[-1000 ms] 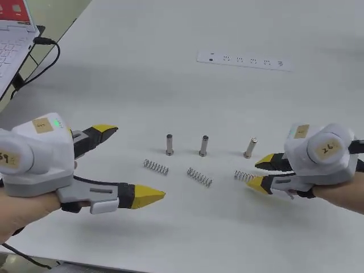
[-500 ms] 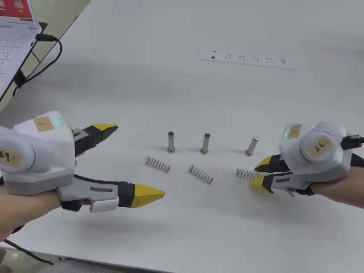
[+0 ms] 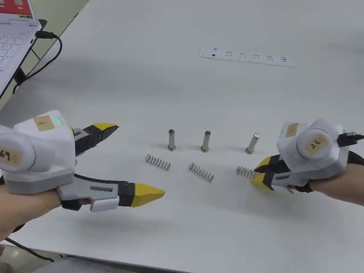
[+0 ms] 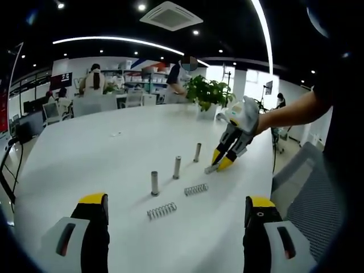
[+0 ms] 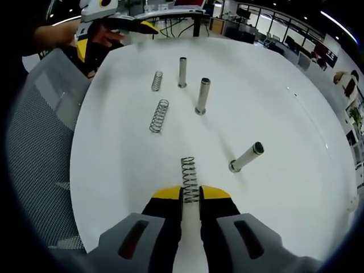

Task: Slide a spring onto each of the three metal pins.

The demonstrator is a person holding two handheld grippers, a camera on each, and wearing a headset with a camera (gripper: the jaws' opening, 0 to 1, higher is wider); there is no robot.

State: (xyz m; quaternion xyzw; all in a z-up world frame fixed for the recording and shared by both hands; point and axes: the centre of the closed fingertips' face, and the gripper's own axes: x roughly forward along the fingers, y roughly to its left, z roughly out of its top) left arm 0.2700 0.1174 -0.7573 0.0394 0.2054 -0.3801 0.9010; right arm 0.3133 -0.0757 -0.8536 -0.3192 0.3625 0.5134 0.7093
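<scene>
The white desk [image 3: 170, 85] spreads out in front of you, with a laptop [image 3: 14, 34] at its far left edge and a white power strip [image 3: 247, 57] lying well beyond the work.

Your left gripper [image 3: 138, 161] hovers over the near left of the desk with its jaws spread wide and nothing between them. Your right gripper [image 3: 259, 173] sits low at the right, its jaws drawn in on the near end of the right spring [image 5: 189, 176] — whether that spring is lifted off the desk is hard to tell from here.

Three metal pins stand in a row across the middle, all bare: the left pin [image 3: 171, 139] and middle pin [image 3: 206, 141] upright, the right pin [image 3: 253, 143] tilted.

Just in front of them lie the springs — the left spring [image 3: 157, 162] and the middle spring [image 3: 201, 172] loose on the desk, each near its own pin and touching neither the pin nor a gripper.
</scene>
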